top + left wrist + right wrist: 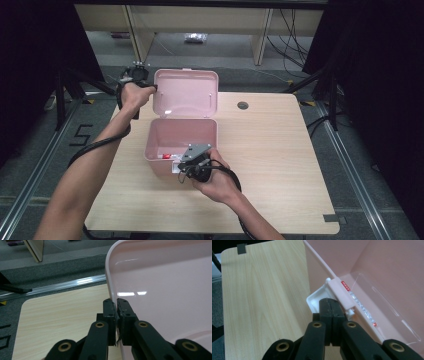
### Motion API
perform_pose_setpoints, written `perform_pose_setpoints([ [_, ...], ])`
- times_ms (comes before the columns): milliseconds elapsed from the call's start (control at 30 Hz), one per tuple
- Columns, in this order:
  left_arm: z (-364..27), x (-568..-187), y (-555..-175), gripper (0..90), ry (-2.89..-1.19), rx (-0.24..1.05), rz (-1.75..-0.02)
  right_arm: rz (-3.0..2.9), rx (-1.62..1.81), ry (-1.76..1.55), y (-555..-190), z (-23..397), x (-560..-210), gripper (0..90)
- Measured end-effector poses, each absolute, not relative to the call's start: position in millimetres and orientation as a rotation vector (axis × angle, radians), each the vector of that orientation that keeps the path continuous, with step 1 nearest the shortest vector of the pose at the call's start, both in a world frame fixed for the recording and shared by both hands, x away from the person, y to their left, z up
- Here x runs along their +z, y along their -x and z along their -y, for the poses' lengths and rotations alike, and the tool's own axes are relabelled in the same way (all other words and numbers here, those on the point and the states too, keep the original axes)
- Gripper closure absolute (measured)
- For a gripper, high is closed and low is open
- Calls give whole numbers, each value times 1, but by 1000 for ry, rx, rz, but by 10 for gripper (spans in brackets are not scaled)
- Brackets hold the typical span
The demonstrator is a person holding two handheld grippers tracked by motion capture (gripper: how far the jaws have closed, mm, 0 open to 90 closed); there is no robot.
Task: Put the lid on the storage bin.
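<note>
A pink plastic box stands open on the wooden table, its lid raised upright at the back. My left gripper is at the lid's left edge; in the left gripper view its jaws are shut on the lid's rim. My right gripper sits at the box's front rim. In the right gripper view it is shut, with nothing between the pads, and its tips lie against the white latch. Inside the box lies a clear packet with a red label.
A round cable hole sits in the table behind the box to the right. Bare tabletop stretches to the right of the box and to its front left. Pale desks stand beyond the table, and metal rails run along the floor.
</note>
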State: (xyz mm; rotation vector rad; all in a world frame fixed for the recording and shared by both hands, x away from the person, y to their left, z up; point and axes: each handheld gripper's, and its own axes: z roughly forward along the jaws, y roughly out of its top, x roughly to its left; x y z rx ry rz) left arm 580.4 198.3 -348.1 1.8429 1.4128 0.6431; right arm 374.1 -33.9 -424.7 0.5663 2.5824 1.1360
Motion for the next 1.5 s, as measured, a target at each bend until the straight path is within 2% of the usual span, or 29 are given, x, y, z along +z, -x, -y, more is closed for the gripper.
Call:
perform_pose_setpoints([
  [1500, -208, -341, -541, 882, -1686, 672, -1313, -2574, 1142, -640, -375, 32, -424, 900],
])
